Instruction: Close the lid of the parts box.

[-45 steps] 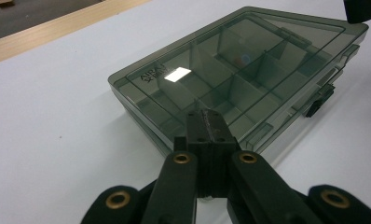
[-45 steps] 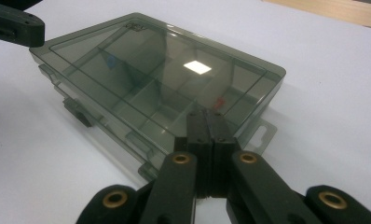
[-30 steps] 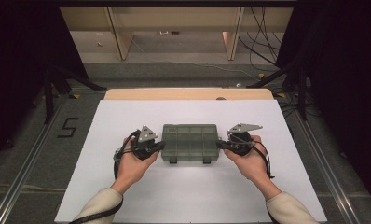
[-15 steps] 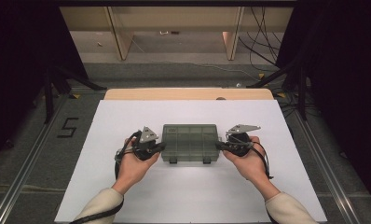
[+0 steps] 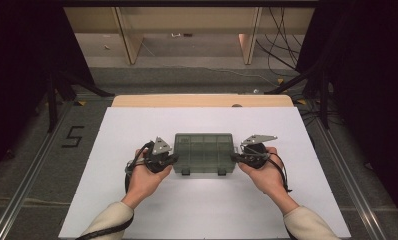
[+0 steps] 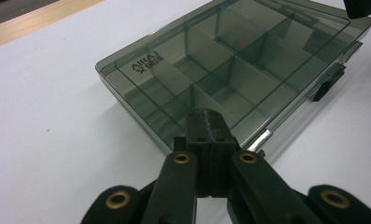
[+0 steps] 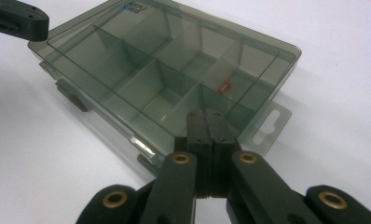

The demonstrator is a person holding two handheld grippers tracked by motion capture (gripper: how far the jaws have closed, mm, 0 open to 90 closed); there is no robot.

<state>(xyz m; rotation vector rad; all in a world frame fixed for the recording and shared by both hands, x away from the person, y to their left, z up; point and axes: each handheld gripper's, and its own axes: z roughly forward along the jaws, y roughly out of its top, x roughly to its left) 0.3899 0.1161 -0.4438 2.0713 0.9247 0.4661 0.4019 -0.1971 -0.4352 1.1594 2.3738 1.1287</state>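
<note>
White table bore the closed compartment box; clenched left gripper at nine o'clock, clenched right gripper at three, probably about to unlatch it.

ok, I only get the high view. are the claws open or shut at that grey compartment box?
Observer: Both shut. The left claw and right claw have their jaws pressed together, tips at the short ends of the smoky transparent plastic compartment box.
Operator: Anything inside?
Observer: One small red piece, in a compartment near the right claw's end.
Operator: Which end has the hang tab?
Observer: The clear slotted hang tab sticks out at the right claw's end.
</note>
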